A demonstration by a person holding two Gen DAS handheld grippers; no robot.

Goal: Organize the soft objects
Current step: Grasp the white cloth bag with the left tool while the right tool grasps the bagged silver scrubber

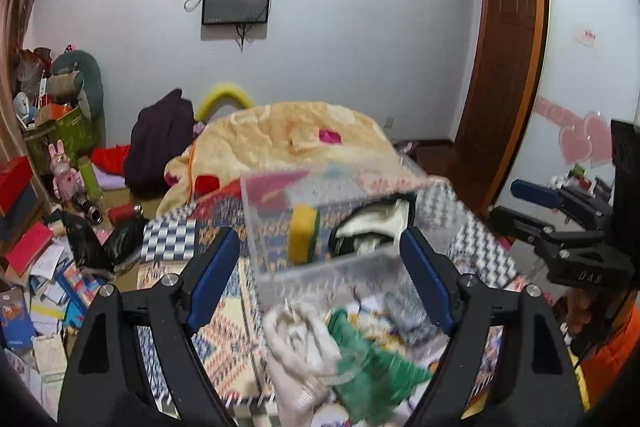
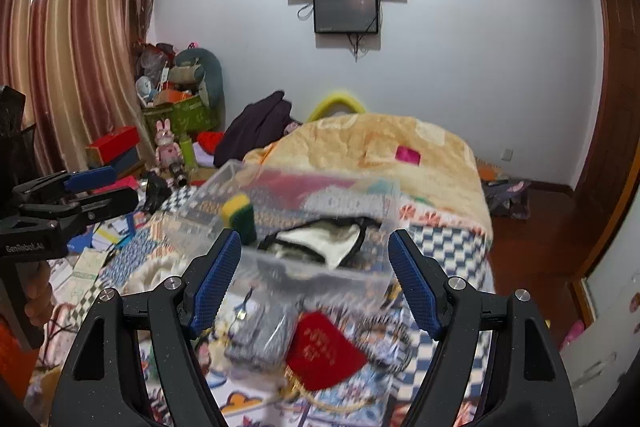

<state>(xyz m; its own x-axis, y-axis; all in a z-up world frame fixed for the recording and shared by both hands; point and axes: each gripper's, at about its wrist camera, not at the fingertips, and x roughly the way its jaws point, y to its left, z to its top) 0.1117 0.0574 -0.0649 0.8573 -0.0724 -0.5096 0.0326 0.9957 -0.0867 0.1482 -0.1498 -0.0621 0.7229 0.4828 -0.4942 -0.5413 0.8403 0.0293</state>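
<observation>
A clear plastic bin sits on the patterned bed and holds a yellow-green sponge and a black-and-white cloth. My left gripper is open and empty, above a white cloth and a green cloth lying in front of the bin. My right gripper is open and empty. It hovers over a red pouch and a grey cloth in front of the bin. The sponge and the black-and-white cloth show inside it.
A peach blanket is heaped behind the bin. Books, boxes and black bags litter the floor at left. A dark coat and stuffed toys stand by the far wall. A wooden door is at right.
</observation>
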